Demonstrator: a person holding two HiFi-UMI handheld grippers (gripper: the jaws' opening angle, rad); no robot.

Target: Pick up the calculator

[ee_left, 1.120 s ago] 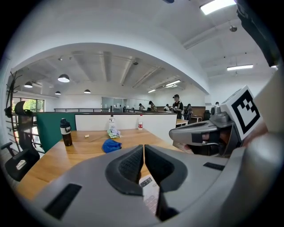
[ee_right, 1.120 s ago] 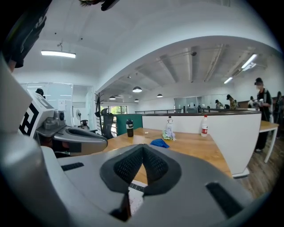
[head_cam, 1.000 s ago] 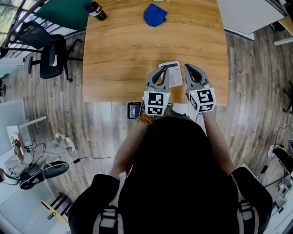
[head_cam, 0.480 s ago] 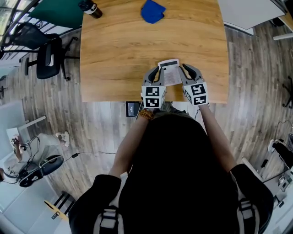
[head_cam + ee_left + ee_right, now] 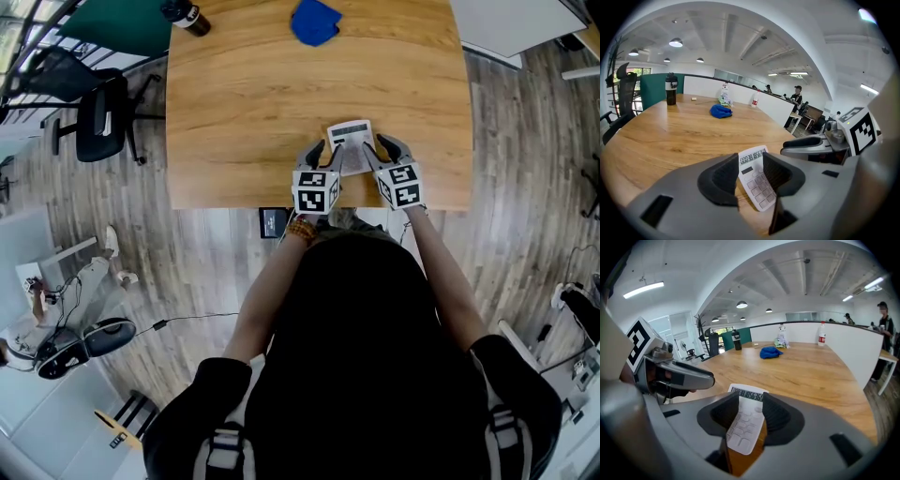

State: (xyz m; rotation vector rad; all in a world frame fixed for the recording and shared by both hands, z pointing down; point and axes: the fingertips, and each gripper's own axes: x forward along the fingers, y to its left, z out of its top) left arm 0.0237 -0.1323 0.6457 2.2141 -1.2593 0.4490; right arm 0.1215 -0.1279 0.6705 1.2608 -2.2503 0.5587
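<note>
The white calculator [image 5: 350, 145] lies flat on the wooden table [image 5: 244, 103], near its front edge. My left gripper [image 5: 315, 153] is low at its left side and my right gripper [image 5: 379, 147] at its right side. Both sets of jaws have just been opening and stand apart, with no pad pressing on anything. In the left gripper view the calculator [image 5: 758, 180] shows through the gap of the left gripper [image 5: 750, 160], and the right gripper [image 5: 812, 143] is to the right. In the right gripper view the calculator [image 5: 744, 423] lies beyond the right gripper [image 5: 749, 404].
A blue cloth [image 5: 314, 21] and a dark bottle [image 5: 185, 16] sit at the table's far side. An office chair [image 5: 94, 117] stands to the left. A small dark device [image 5: 273, 222] lies on the floor by the front edge. Another white table [image 5: 516, 23] is at the far right.
Both grippers have sunk toward the table beside the calculator. Their jaws, shut a second ago, now stand apart.
</note>
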